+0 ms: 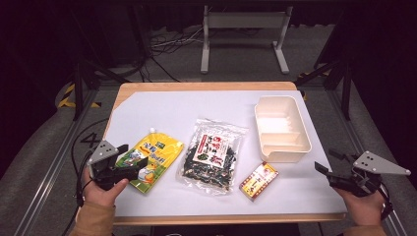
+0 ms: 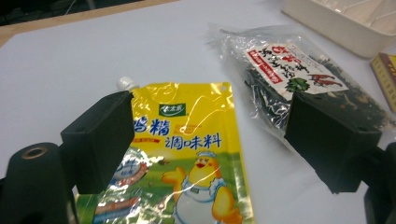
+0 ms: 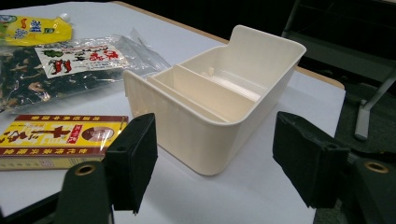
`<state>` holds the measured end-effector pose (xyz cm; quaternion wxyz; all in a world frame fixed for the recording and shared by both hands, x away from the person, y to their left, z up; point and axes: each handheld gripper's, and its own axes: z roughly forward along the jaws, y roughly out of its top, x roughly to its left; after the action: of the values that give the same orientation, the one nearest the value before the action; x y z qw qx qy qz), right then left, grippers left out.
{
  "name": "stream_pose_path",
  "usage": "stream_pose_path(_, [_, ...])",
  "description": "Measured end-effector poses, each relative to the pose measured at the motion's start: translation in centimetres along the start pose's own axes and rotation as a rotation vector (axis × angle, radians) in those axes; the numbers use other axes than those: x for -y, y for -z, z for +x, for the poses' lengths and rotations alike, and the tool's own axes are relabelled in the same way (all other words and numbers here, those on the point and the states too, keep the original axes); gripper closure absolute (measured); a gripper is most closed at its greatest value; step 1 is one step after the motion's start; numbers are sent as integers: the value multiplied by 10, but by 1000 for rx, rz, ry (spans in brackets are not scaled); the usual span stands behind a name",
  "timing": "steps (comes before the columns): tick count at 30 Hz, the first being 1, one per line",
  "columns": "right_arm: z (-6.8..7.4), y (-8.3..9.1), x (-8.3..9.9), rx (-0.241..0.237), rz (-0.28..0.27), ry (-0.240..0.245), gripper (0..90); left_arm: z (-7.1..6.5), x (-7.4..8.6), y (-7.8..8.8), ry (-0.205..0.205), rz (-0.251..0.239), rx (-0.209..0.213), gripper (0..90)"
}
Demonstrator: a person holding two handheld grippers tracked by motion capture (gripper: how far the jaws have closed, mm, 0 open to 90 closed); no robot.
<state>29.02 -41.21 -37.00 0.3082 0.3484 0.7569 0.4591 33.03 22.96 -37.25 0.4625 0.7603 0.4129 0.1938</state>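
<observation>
yellow pouch reads "鸡精 调味料".

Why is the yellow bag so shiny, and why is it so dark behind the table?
In the left gripper view, overhead light bounces off the crinkly yellow pouch, leaving white glare streaks; the black pads up close look soft and blurry. In the high view, light falls on the white table, so the floor beyond stays dim. In the right gripper view, the cream bin looks evenly lit.
</observation>
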Motion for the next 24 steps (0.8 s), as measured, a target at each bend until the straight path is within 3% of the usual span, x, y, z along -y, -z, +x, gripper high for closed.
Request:
stream_pose_path(16, [-5, -7, -3, -17, -5, -7, 303, -23, -43, -37, -25, 13, 82, 162])
stream_pose_path(20, [-3, -8, -1, -20, 9, -2, 301, -28, -55, -53, -36, 48, 63, 164])
stream_pose_path(24, [-3, -6, 0, -17, 7, -5, 300, -31, -65, -67, -38, 55, 87, 166])
